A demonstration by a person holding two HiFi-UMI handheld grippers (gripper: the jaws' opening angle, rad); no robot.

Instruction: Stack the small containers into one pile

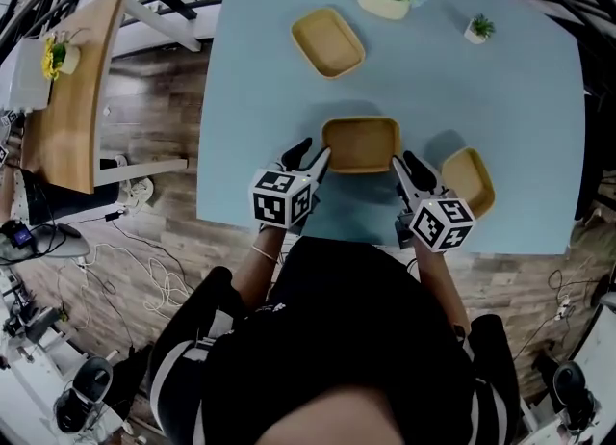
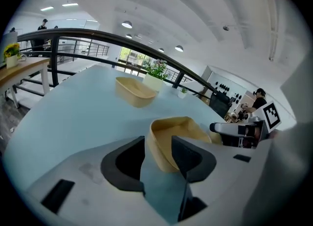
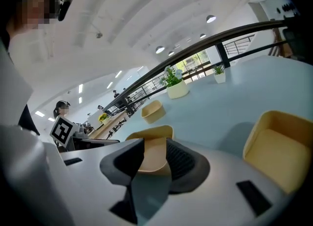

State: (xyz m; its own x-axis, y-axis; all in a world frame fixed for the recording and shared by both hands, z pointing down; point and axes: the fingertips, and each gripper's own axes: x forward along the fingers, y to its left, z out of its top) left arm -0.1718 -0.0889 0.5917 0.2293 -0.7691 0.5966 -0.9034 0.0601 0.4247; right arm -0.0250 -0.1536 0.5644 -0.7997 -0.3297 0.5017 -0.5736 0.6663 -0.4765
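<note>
Nothing stacked yet: three tan containers lie apart on the desk [image 1: 520,87]. The middle container [image 1: 361,143] sits between my grippers. The left gripper [image 1: 310,152] has its jaws released, straddling the container's corner wall. The right gripper [image 1: 409,164] has its jaws apart at the other end, gripping nothing. The far container [image 1: 327,41] and the right container [image 1: 469,180] are untouched. All stacking is left, I'd judge.

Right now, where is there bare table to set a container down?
Bare: the left strip of the table beside the far container; the wide patch between middle container and small plant. Crowded: the near edge, where left gripper and right gripper flank it, right container alongside.
</note>
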